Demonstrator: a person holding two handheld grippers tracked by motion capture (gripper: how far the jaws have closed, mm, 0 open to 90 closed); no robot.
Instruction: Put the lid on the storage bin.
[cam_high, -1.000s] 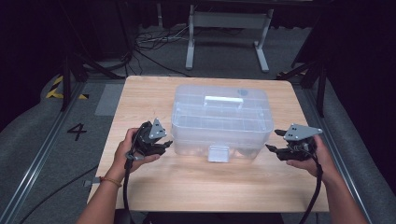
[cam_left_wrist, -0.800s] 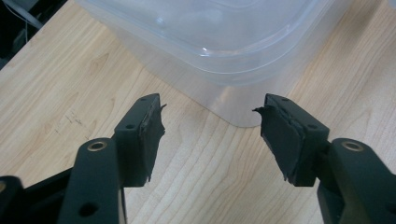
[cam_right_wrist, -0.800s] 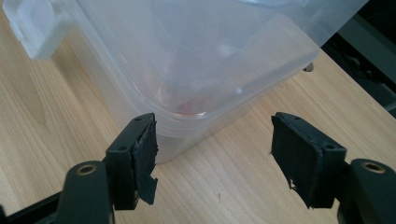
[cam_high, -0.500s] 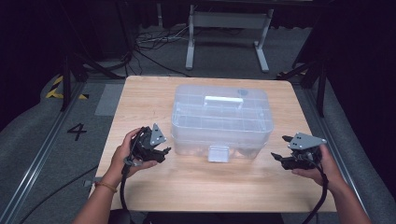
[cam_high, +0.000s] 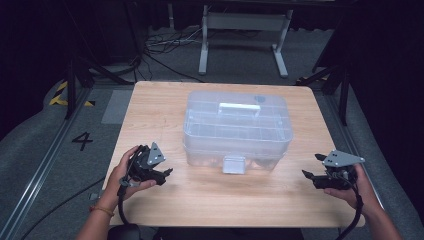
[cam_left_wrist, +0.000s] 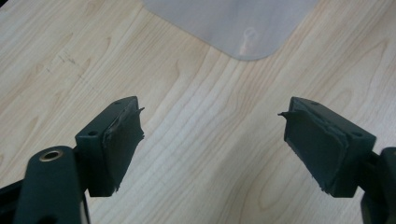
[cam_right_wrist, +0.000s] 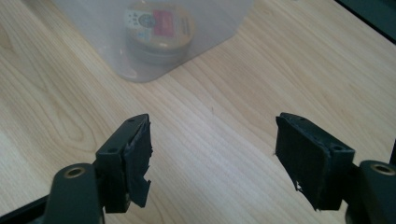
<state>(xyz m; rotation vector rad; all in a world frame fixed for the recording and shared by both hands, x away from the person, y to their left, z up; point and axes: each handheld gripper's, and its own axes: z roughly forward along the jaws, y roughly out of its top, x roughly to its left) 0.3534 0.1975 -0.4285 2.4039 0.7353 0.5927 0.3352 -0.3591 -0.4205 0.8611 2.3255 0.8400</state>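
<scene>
Left gripper (cam_high: 161, 175), jaws spread with only bare wood between the pads (cam_left_wrist: 122, 135); its jaws have just been opening, nothing held. Right gripper (cam_high: 314, 172), likewise spread and empty over the table (cam_high: 160, 107), its jaws also just opened further. Both hands sit low at the near edge, well apart, each gripper pointing inward toward the clear plastic storage box (cam_high: 237, 127) that stands between and beyond them.

The box is closed, lid on, a white handle (cam_high: 240, 106) lying flat along its top and a front latch (cam_high: 233, 164) hanging at the middle of the near wall — roughly midway between the two grippers. In the left gripper view a rounded box corner (cam_left_wrist: 243, 28) lies just ahead of the jaws; in the right gripper view the opposite corner shows, with a round tin (cam_right_wrist: 159, 30) seen through the frosted wall.

The step in hand appears to be an approach to the box from both sides. To do it well, keep the jaws wide until the pads flank a wall or the latch, and close in evenly — a smooth plastic wall may slip or the box may slide on the wood.

Nothing on the table stands in the way. Beyond the far edge: a metal stand (cam_high: 240, 30), floor cables (cam_high: 165, 45), a painted numeral "4" (cam_high: 82, 141).
</scene>
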